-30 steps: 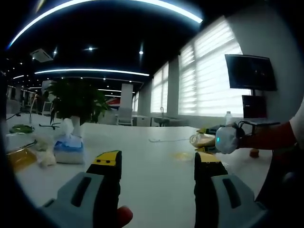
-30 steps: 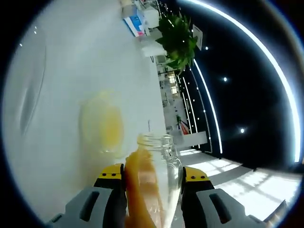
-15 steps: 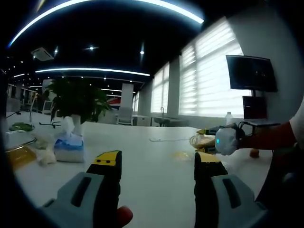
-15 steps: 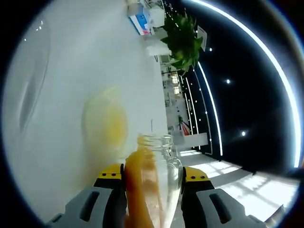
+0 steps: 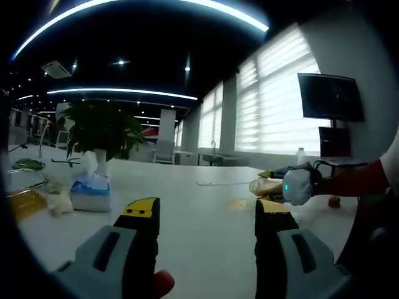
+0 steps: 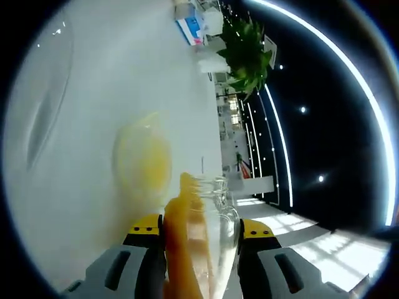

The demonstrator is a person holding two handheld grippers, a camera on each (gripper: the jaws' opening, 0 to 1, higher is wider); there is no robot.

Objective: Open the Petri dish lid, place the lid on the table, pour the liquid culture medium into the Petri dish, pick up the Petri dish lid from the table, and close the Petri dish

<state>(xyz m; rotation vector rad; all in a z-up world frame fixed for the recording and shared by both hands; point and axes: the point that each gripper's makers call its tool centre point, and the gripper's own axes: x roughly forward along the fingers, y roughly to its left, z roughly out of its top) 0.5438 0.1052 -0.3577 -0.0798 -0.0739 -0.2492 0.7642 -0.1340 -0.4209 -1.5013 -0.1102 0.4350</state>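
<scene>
Pouring is in hand: the right tongs [image 6: 201,232] grip a tilted glass bottle [image 6: 198,240] of orange medium, its mouth above the Petri dish [image 6: 142,163] at ten o'clock on the bench [image 6: 93,75]. The left tongs [image 5: 206,215] hang open, empty. Next: level the bottle, then fetch the lid [image 6: 42,121].

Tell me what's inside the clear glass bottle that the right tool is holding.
Orange-yellow liquid lies along one side of the tilted clear glass bottle, reaching its open mouth. The rest looks empty. The right tool hides the bottle's lower part, so the remaining amount can't be judged.
</scene>
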